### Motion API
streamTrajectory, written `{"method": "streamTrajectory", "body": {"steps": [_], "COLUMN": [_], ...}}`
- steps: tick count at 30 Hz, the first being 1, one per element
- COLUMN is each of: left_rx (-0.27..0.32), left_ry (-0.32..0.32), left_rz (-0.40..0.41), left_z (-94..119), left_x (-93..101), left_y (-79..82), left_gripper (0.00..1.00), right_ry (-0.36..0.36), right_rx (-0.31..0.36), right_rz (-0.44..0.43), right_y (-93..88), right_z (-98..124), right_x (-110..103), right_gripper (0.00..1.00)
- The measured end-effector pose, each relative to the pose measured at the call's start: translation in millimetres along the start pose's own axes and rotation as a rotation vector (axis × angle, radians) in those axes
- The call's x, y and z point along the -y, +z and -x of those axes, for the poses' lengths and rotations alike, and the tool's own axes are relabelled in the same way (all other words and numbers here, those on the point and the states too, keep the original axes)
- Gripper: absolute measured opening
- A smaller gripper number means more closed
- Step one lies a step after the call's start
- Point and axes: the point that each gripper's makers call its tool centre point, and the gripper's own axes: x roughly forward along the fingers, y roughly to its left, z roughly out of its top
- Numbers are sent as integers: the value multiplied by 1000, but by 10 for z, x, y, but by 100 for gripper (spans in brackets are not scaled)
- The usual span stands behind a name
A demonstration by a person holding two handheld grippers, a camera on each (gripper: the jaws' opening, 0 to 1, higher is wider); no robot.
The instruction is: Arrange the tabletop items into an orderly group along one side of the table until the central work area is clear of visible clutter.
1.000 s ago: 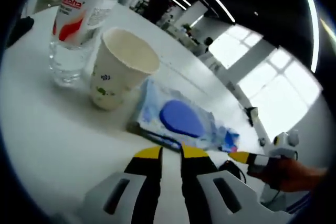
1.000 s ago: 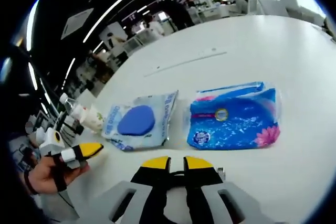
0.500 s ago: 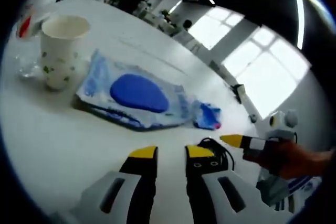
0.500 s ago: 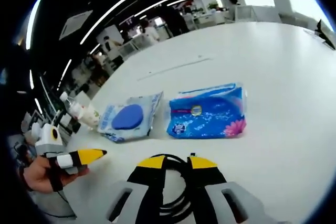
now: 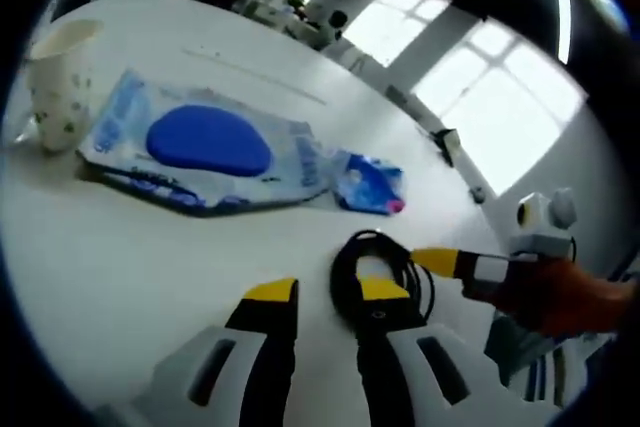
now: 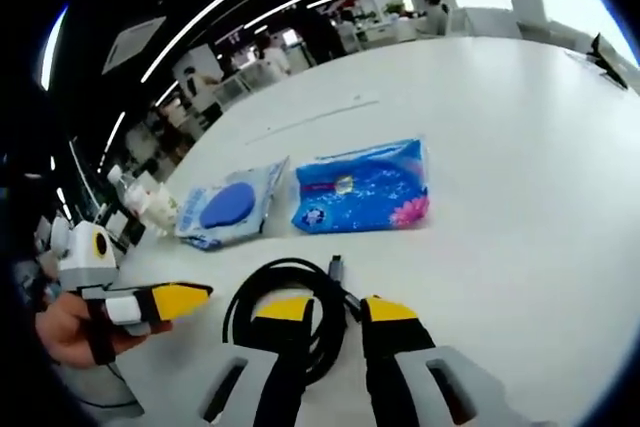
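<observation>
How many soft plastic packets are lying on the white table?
2: the pale wipes packet with a blue oval lid lies nearer the paper cup; the bright blue flowered packet lies beside it.

Both grippers point forward, low and side by side. The left gripper (image 5: 325, 292) and right gripper (image 6: 335, 308) each have their jaws parted; a hand (image 6: 62, 327) grips the left one.

No lettering can be read — the print on the blue tissue pack (image 6: 362, 187) is a blur of white marks, a round yellowish badge and a pink flower. The wipes pack (image 5: 205, 142) shows a plain blue oval lid and smeared dark print along its edge, illegible. The paper cup (image 5: 55, 82) bears small green specks — no words legible
</observation>
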Motion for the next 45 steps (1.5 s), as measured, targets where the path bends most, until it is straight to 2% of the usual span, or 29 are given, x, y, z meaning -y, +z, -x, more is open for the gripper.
{"method": "streamTrajectory", "body": {"steps": [9,14,15,18,19,22,29,37,45], "left_rx": [-40,-75,-76,-72,-72,-67,-61,-42,-14], "left_ry": [-2,22,21,26,32,44,41,60,81], "left_rz": [-22,-43,-43,-41,-46,-32,-26,-14,25], "left_z": [-109,-153,-156,-168,-164,-149,-100,20,135], "left_x": [151,126,126,122,112,86,103,7,-167], "left_y": [-105,-158,-158,-139,-136,-131,-119,-74,-57], "left_gripper": [18,8,8,4,3,0,0,0,1], "right_ry": [-28,-40,-36,-18,-35,-29,-24,0,25], "right_rx": [-1,-36,-38,-34,-36,-28,-27,-20,-16], "right_rz": [-8,21,23,22,32,5,-6,17,44], "right_y": [-69,-129,-143,-131,-134,-132,-105,-78,7], "right_z": [83,86,85,85,77,81,33,3,-140], "right_x": [48,76,26,-23,-6,-40,-31,-228,-383], "right_gripper": [18,13,13,3,3,2,1,0,0]}}
